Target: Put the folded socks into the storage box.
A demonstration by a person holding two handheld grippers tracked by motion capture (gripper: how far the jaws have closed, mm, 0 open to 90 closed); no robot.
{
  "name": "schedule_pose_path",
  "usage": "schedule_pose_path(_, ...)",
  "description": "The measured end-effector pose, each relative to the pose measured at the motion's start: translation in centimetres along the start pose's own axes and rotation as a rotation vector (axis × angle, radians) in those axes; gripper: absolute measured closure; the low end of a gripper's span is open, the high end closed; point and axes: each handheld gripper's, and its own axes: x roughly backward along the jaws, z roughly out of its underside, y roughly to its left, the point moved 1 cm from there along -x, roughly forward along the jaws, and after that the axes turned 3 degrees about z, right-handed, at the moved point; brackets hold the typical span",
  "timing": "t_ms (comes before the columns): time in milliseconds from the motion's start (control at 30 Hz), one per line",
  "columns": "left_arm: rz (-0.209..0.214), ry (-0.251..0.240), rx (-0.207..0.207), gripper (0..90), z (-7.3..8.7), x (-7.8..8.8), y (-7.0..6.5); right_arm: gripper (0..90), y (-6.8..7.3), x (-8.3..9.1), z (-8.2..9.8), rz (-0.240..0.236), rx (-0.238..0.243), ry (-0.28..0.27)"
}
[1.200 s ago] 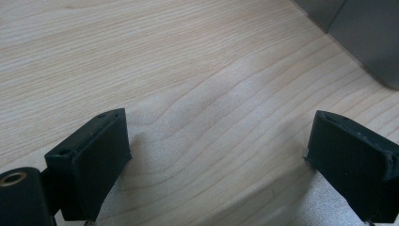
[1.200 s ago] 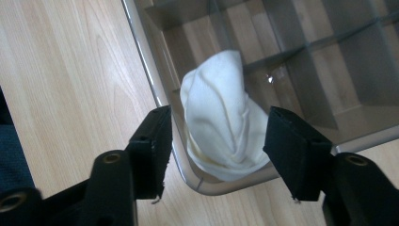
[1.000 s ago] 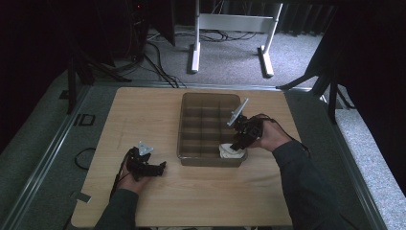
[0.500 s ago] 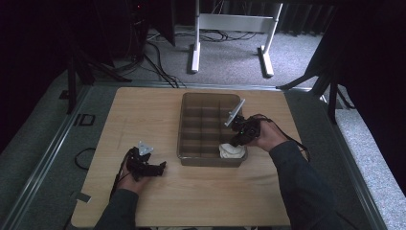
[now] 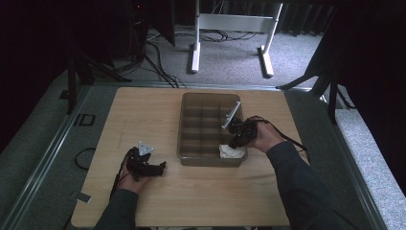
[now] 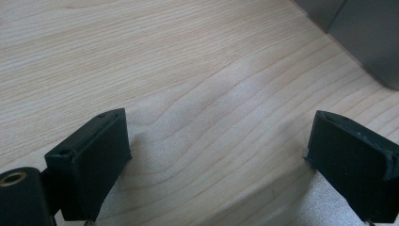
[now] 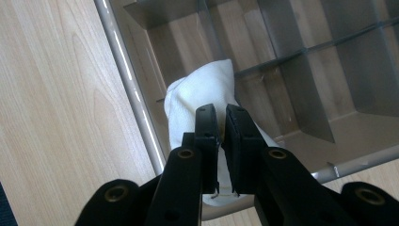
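I see my right gripper (image 7: 221,123) with its fingers closed tight, pinching the white cloth (image 7: 197,96), which sits in the near right corner compartment of the divided tray (image 5: 184,125). My left gripper (image 5: 148,167) rests on the surface (image 5: 143,115), fingers wide open, holding nothing.

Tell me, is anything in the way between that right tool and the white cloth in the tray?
No. The right tool has just closed and its jaws pinch the white cloth, which lies in a near corner compartment of the divided tray.
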Motion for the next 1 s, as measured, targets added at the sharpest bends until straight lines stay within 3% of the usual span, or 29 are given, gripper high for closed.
schedule_pose_path(233,0.000,0.000,0.000,6.6,0.0,0.0,0.0,79.2,0.0,-0.6,-0.1,0.002,0.005,0.025)
schedule_pose_path(1000,0.000,0.000,0.000,6.6,0.0,0.0,0.0,77.8,0.2,-2.0,0.0,-0.007,0.004,0.073)
